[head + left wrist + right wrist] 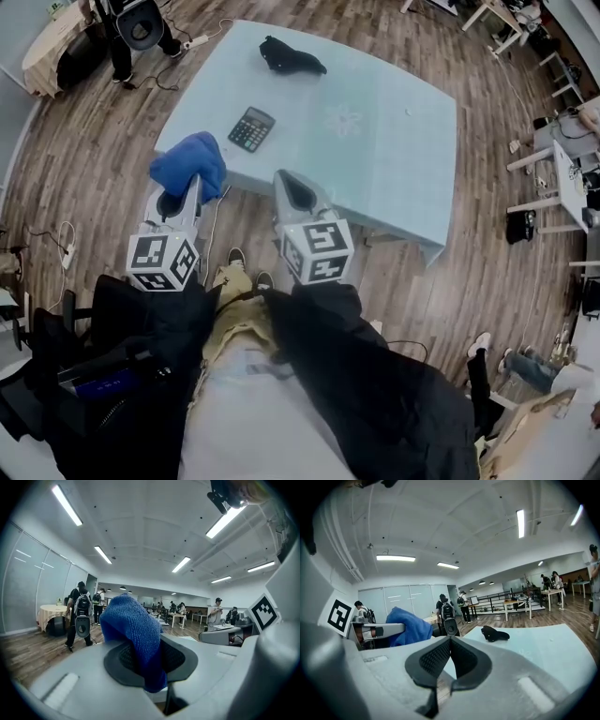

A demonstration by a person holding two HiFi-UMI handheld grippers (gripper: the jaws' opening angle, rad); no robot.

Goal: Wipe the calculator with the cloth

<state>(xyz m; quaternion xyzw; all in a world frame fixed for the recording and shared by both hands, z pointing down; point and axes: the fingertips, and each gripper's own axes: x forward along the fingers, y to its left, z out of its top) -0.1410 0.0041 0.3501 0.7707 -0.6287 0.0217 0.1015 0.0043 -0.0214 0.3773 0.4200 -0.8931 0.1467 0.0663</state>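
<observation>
Your left claw (150,660) is clamped on the blue cloth (133,630). A fold runs down between the pads, and the bulk stands in a bunched mound above and ahead of the tips. Just to its right, your right claw (450,656) has its pads pressed together with nothing between them. Both claws sit at about the near edge of the pale blue table (394,141), tilted up toward the room, not down at the work.

The calculator (251,128) lies flat on the table, ahead of the left claw and a little to its right, well apart from the cloth. No wiping looks to have begun yet.

To do this step well:
- Tip the left claw down so the loose mound of cloth, not the hard tips, meets the keys.
- Carry it forward and slightly right until the cloth covers the calculator's near end, then stroke along its length with light pressure.
- The calculator looks light and will likely skate on the smooth top, so consider resting the closed right claw against its right-hand edge to hold it.

Farther ahead of the right claw, a black bundle (494,633) lies on the table, well out of your path.
</observation>
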